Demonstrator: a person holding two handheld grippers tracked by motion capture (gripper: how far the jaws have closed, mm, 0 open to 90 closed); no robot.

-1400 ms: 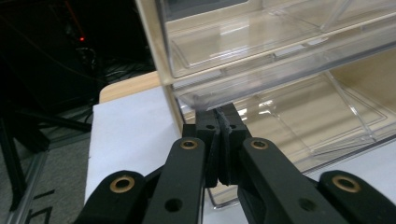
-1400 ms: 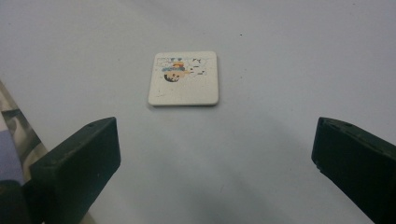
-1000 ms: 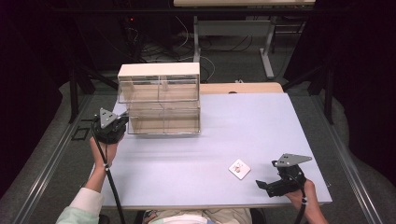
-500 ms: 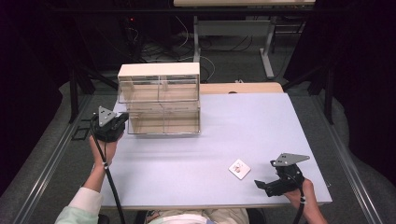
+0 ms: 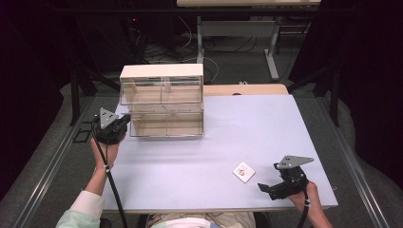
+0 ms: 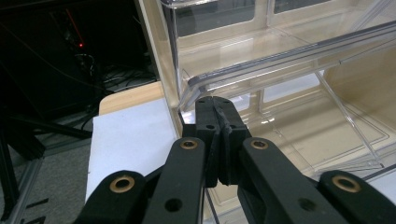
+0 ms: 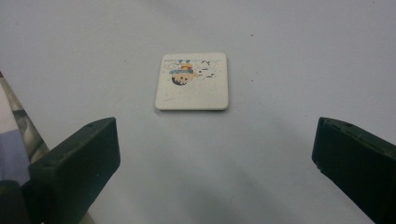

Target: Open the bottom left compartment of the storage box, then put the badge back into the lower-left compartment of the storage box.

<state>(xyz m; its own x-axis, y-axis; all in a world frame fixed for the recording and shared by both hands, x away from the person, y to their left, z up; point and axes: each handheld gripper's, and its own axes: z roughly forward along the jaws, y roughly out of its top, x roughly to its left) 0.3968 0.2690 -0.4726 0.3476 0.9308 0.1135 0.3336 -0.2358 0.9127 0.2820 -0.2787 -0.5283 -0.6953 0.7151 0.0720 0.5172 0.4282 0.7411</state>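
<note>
A clear plastic drawer cabinet (image 5: pixel 164 102) with a white top stands at the table's back left; its see-through drawers (image 6: pixel 289 70) loom close in the left gripper view. My left gripper (image 5: pixel 124 121) is at the cabinet's lower left corner. It is shut, its tips (image 6: pixel 215 105) pressed together just under a clear drawer's lip, with nothing visible between them. A small white square tile (image 5: pixel 243 172) with a cartoon picture (image 7: pixel 192 81) lies flat near the front right. My right gripper (image 5: pixel 268 184) rests just right of the tile, open, its jaws wide apart (image 7: pixel 215 154) and the tile ahead of them.
The pale lavender tabletop (image 5: pixel 214 137) ends close to the right hand at the front edge. A wooden board (image 5: pixel 247 89) lies behind the table's far edge. Dark floor, metal rails and table legs surround the table.
</note>
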